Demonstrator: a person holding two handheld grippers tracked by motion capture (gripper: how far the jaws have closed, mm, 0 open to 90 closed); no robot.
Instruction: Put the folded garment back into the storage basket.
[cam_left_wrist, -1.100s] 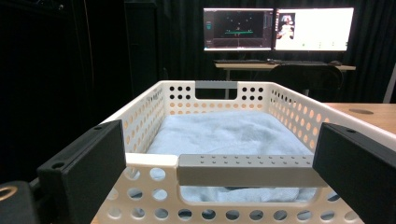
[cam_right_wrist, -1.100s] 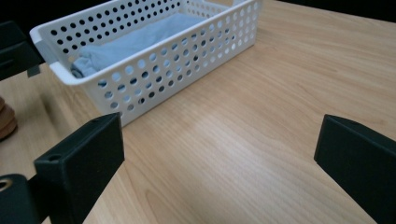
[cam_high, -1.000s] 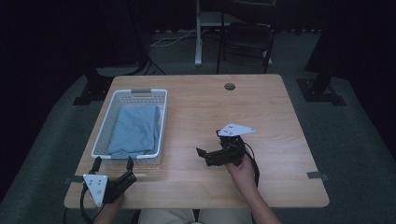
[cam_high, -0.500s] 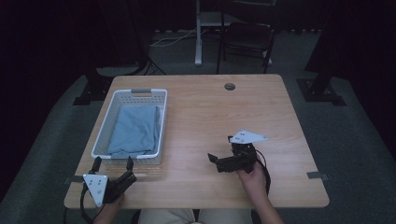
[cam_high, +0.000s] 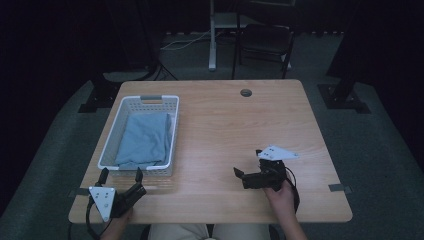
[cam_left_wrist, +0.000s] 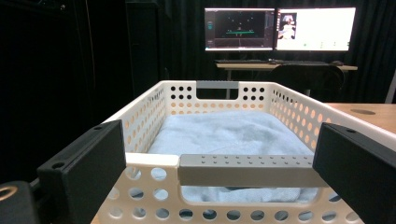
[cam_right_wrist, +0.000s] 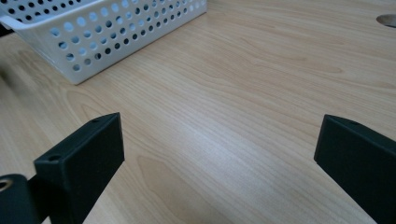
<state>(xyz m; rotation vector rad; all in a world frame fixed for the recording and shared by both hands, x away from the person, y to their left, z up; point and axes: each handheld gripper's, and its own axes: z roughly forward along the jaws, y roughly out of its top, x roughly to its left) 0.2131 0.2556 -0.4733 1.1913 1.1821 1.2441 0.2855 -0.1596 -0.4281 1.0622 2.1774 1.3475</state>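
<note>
Two grippers hover low: left gripper (cam_high: 120, 176), jaws spread and empty, just below the white basket (cam_high: 172, 132) at frame left, blue towel (cam_high: 145, 140) folded inside. Right gripper (cam_high: 241, 176), jaws released, over bare table (cam_high: 225, 125) centre-right.

Chair (cam_high: 264, 44), 2 monitors (cam_left_wrist: 279, 29) beyond table (cam_high: 240, 130)

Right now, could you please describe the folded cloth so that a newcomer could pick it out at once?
Start at the wooden table and look to its left half, where a white perforated basket stands. The folded cloth lies flat inside it, covering most of the bottom. It is pale blue and soft, the one fabric item among hard things.
</note>
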